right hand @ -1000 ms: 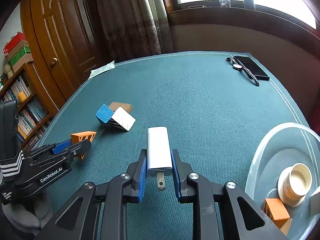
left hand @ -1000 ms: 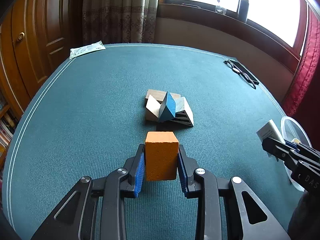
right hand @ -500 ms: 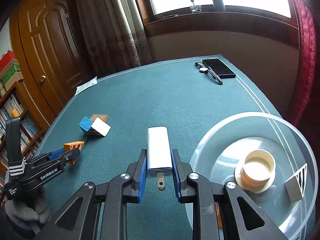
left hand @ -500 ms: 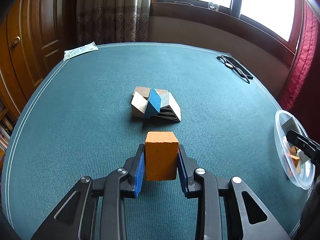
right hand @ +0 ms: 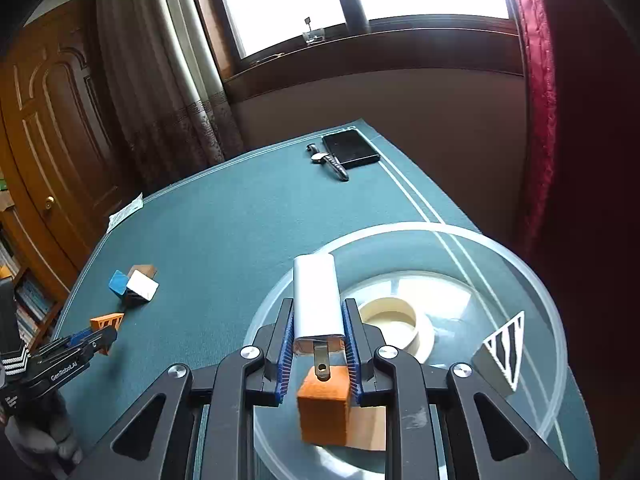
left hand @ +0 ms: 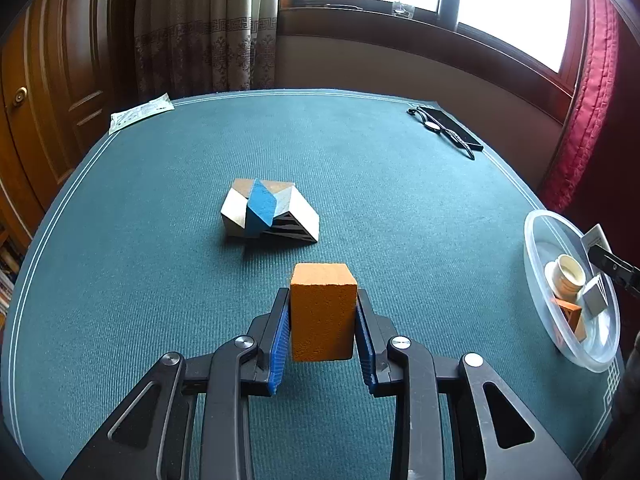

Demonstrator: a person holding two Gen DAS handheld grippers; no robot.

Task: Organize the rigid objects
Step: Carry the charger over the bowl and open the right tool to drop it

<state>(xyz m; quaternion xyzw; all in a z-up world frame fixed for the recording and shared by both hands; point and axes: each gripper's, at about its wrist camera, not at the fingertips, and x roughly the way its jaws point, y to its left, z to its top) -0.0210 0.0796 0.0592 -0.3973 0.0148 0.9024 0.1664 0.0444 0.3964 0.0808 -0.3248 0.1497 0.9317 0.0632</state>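
Observation:
My left gripper (left hand: 322, 316) is shut on an orange block (left hand: 322, 312) and holds it above the green table. A cluster of blue, white and brown blocks (left hand: 269, 213) lies ahead of it. My right gripper (right hand: 317, 324) is shut on a white charger plug (right hand: 317, 300) and holds it over the clear plastic bowl (right hand: 552, 320). The bowl holds a cream cup (right hand: 394, 322), an orange block (right hand: 324, 408) and a striped grey wedge (right hand: 500, 354). The bowl also shows in the left wrist view (left hand: 536, 240).
A black phone (right hand: 351, 148) and a wristwatch (right hand: 330, 162) lie at the table's far right corner. A paper packet (left hand: 140, 114) lies at the far left edge. Curtains, a wooden door and a window sill stand beyond the table.
My right gripper has carried the charger to the right, from over the table to over the bowl. My left gripper has drawn back a little from the block cluster, still holding the orange block.

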